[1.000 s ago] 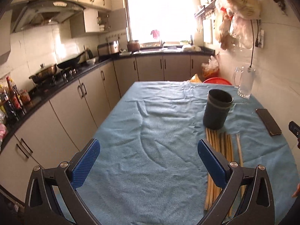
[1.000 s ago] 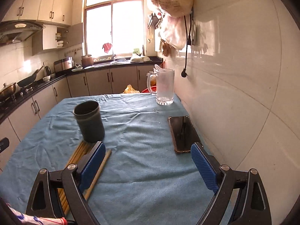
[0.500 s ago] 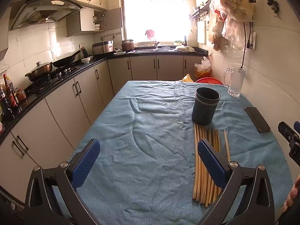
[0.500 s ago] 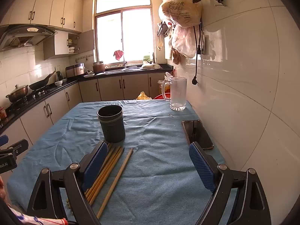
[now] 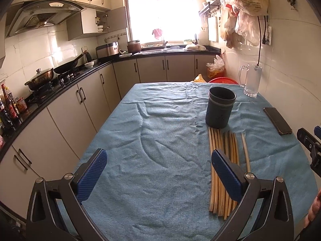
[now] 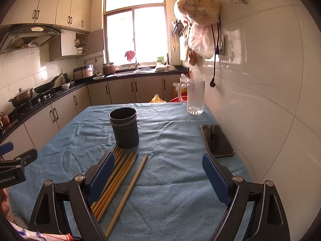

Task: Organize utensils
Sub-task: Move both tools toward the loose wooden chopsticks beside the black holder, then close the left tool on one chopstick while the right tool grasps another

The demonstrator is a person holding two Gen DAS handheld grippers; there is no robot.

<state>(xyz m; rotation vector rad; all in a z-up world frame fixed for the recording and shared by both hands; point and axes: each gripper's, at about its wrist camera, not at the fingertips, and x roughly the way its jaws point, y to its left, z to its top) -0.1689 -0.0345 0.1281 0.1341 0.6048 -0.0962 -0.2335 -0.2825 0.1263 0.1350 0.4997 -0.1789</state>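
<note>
Chopsticks (image 5: 222,172) lie in a flat bundle on the blue cloth (image 5: 156,160) covering the bench (image 6: 176,210), tips pointing at the base of a dark round holder (image 5: 220,108). Bundle's far ends almost touch the holder; I cannot tell whether they do. One paler chopstick (image 6: 128,192) lies apart, just beside the bundle on its right, angled slightly away.

Holder stands upright, mouth open upward, nothing visible inside.

Left tongs (image 5: 158,177) hang low over the near bench edge, released, jaws spread wide, nothing between them. Its right blue pad (image 5: 226,174) sits in front of the bundle in this view; contact not clear. Right tongs (image 6: 158,178) likewise released and wide, held level, pointing down the bench; its left pad (image 6: 102,175) overlaps the near half of the bundle. Each tool shows at the margin of the other's view, so the two are side by side, left one nearer the cabinet side.

Glass mug (image 6: 193,97) stands at the far right corner near the tiled wall (image 6: 260,100). Dark phone (image 6: 217,140) lies flat along the right edge, well apart from the chopsticks. Wrinkled cloth left of the holder is bare. Lower cabinets (image 5: 66,116) run along the left, with a gap between them and the bench.
</note>
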